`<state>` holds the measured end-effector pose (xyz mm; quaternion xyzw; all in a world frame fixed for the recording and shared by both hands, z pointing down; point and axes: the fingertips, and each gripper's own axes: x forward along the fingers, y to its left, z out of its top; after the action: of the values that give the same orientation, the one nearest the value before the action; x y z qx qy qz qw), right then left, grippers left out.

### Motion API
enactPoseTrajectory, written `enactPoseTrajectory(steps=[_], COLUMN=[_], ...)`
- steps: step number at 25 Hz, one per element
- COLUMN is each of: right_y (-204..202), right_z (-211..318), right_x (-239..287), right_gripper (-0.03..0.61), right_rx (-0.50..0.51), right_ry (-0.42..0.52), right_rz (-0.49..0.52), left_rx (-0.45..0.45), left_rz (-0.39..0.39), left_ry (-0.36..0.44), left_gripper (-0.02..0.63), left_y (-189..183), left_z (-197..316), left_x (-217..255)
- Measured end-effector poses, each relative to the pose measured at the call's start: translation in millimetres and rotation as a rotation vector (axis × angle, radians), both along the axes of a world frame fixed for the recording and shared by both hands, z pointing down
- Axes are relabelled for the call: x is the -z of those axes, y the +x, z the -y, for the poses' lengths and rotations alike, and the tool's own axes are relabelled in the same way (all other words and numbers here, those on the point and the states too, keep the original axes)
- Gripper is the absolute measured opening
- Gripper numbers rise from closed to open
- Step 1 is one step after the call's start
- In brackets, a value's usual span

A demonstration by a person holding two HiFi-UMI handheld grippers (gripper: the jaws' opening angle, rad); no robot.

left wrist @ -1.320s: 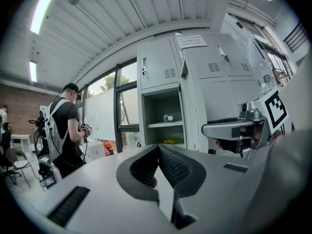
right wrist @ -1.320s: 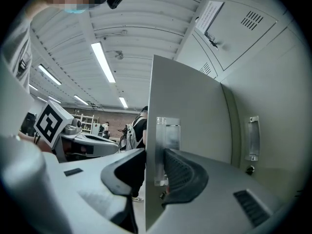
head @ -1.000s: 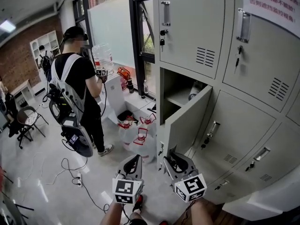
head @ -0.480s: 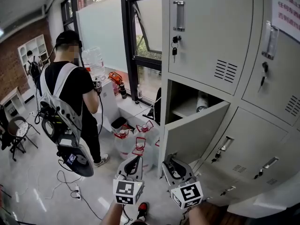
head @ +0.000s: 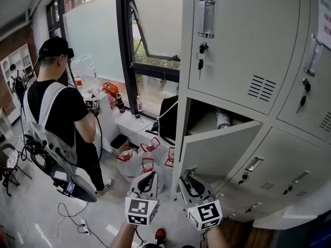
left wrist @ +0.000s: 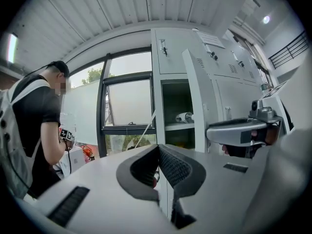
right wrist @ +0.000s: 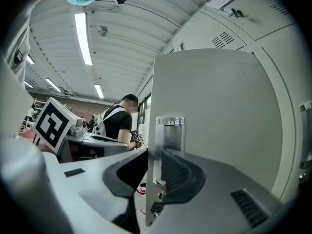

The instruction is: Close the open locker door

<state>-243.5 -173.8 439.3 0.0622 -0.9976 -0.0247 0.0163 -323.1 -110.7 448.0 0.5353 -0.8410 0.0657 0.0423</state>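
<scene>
Locker door point(head: 222, 150): hanging partway open off the grey locker bank point(head: 232, 40), with its free edge swung out toward the right gripper's jaws. Not closed yet.
Right gripper point(head: 186, 175): low in the head view, tips right at the door's lower free corner. From its own camera, the right gripper point(right wrist: 155, 152) has the door's thin edge standing straight up between the jaws. The big grey face of the locker door point(right wrist: 219, 121) spreads off to the right of them. The jaws have just been closing and the pads look snug on both sides of the edge, so I'd call it clamped on the door.
Latch plate point(right wrist: 169, 130): shiny metal bit on the door's edge, just above the right-hand jaw.
Left gripper point(head: 151, 174): just beside the right one, on its left, pointing out into the room. In the left gripper view, the left gripper point(left wrist: 158, 149) has its jaws pinched together at the tips with nothing between them.
Open compartment point(head: 204, 119): ahead of and above the right gripper's jaws, behind the door. A white roll-looking thing point(head: 223, 119) lies on its shelf, can't tell exactly what it is.
Person point(head: 54, 107): black tee, white straps, cap, standing well off to the left of the left gripper's jaws, by the frosted window point(head: 98, 40).
Water jugs point(head: 126, 164): clear with red handles, on the floor just beyond the left gripper's jaws.
Key point(head: 200, 62): dangling from the lock of the closed locker over the open one, well above both sets of jaws.
</scene>
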Motion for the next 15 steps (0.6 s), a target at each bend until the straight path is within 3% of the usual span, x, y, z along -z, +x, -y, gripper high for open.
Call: enactPoseTrajectory(steps=[15], right_y=[-58], right_z=[49], right_x=[2], right_gripper=[0.056], right_rx=[-0.186], right_ry=[0.010], right_rz=[-0.015], left_rx=[-0.184], left_rz=[-0.017], left_ry=[0.002], left_gripper=[0.021], left_y=[-53], left_z=[63], left_x=[-6])
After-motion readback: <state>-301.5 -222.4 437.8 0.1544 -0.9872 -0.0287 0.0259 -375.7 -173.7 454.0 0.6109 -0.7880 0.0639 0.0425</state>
